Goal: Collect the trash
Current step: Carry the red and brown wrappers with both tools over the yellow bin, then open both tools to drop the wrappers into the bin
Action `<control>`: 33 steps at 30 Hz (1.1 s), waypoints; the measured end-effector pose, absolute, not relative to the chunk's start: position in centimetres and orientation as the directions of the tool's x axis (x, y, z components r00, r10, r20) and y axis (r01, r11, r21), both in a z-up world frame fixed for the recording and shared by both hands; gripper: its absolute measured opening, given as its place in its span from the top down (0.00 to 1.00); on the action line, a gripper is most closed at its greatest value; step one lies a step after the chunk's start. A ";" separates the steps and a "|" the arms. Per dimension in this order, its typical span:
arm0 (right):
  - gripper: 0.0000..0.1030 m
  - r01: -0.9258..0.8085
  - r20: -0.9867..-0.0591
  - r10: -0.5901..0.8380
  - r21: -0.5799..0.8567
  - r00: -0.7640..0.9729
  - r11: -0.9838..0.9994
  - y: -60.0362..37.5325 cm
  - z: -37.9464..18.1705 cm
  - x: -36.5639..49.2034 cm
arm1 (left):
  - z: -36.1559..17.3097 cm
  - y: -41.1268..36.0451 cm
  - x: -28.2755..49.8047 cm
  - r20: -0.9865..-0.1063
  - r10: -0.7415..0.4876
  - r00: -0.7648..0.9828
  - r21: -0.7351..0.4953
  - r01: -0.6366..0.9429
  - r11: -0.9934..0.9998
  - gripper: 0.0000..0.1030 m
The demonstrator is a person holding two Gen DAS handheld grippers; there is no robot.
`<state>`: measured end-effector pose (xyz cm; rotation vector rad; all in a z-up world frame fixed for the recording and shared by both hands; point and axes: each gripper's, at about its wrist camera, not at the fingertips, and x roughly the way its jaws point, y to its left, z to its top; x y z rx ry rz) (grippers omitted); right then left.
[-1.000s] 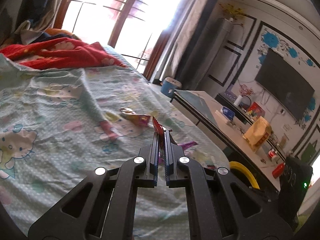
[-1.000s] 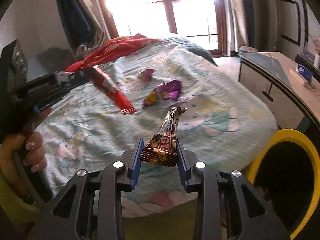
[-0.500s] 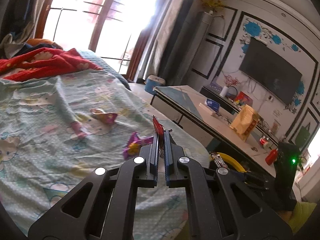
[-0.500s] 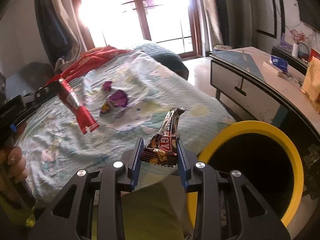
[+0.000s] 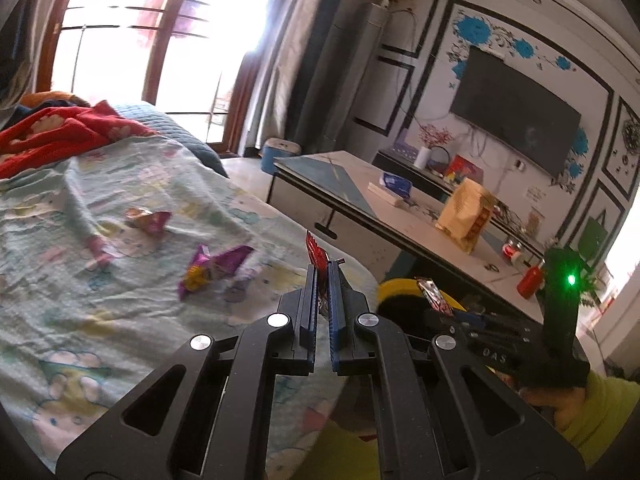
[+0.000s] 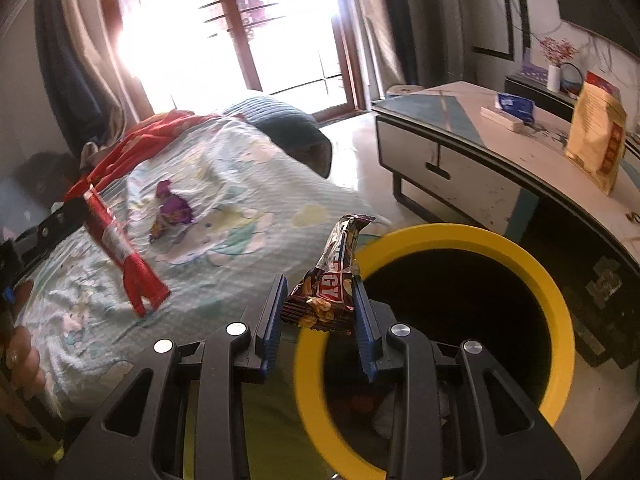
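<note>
My left gripper (image 5: 322, 276) is shut on a red wrapper (image 5: 315, 254); in the right wrist view the red wrapper (image 6: 120, 250) hangs from it over the bed. My right gripper (image 6: 318, 292) is shut on a brown snack-bar wrapper (image 6: 332, 280) at the near rim of a yellow-rimmed black bin (image 6: 532, 268). The bin's rim (image 5: 394, 283) and the brown wrapper (image 5: 434, 294) also show in the left wrist view. A purple wrapper (image 5: 216, 266) and a smaller pink one (image 5: 148, 218) lie on the bed sheet (image 5: 80, 280).
A low table (image 6: 500, 168) with a tan bag (image 6: 596, 128) and a small box stands right of the bin. A red blanket (image 5: 60, 132) lies at the bed's far end. A TV (image 5: 516, 108) hangs on the wall.
Both grippers have swung right, away from the bed. The yellow bin has come closer and now lies under the right gripper's wrapper. Both grips are unchanged.
</note>
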<state>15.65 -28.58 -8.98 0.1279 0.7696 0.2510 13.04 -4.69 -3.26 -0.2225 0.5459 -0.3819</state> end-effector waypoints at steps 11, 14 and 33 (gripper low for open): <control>0.70 -0.078 -0.690 0.226 0.239 0.688 0.968 -33.4 -10.5 14.5 | -4.5 -11.5 13.5 -0.509 -0.458 0.728 -0.217 0.406 0.888 0.98; 0.70 -0.053 -0.696 0.220 0.253 0.684 0.966 -34.7 -10.9 14.1 | -5.0 -13.4 14.2 -0.532 -0.458 0.712 -0.181 0.433 0.883 0.98; 0.45 0.080 -0.715 0.190 0.326 0.673 0.942 -38.7 -12.0 13.5 | -6.1 -17.8 17.0 -0.560 -0.523 0.643 -0.227 0.488 0.843 0.43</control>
